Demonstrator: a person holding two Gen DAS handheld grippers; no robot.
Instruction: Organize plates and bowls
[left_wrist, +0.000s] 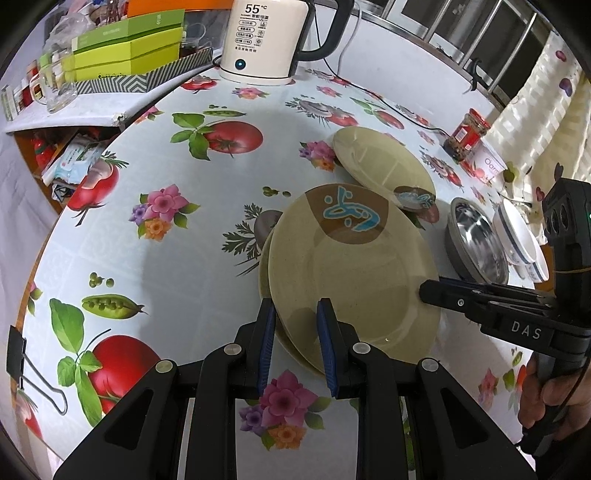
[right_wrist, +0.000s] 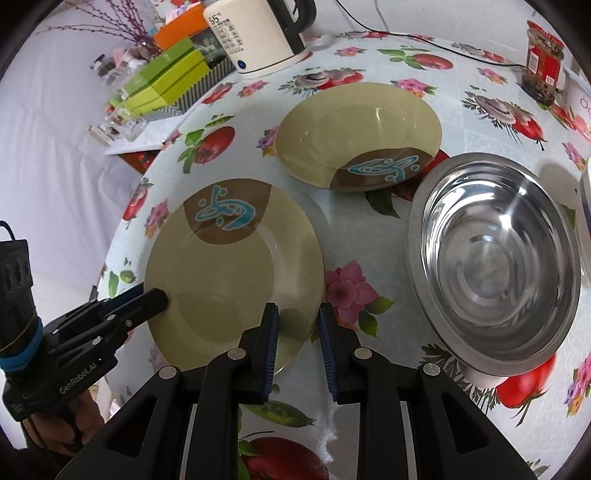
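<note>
Plates: two stacked (left_wrist: 351, 273), with both grippers at the rim — left gripper (left_wrist: 295, 314) and right gripper (right_wrist: 297, 321), each spread astride its edge, not clamped. Beyond them, third plate (right_wrist: 354, 129) and steel bowl (right_wrist: 495, 258) remain unsorted on the worktop (left_wrist: 192, 206).

3 plates (left_wrist: 354, 280), 3 bowls (right_wrist: 495, 254)

Both wrist views close, angled down over table; shared: near plate (left_wrist: 354, 273) (right_wrist: 236, 273).

Your left hand-held gripper (left_wrist: 295, 314) straddles the near plate's (left_wrist: 354, 273) rim; your right hand-held gripper (left_wrist: 428, 291) touches its opposite edge
</note>
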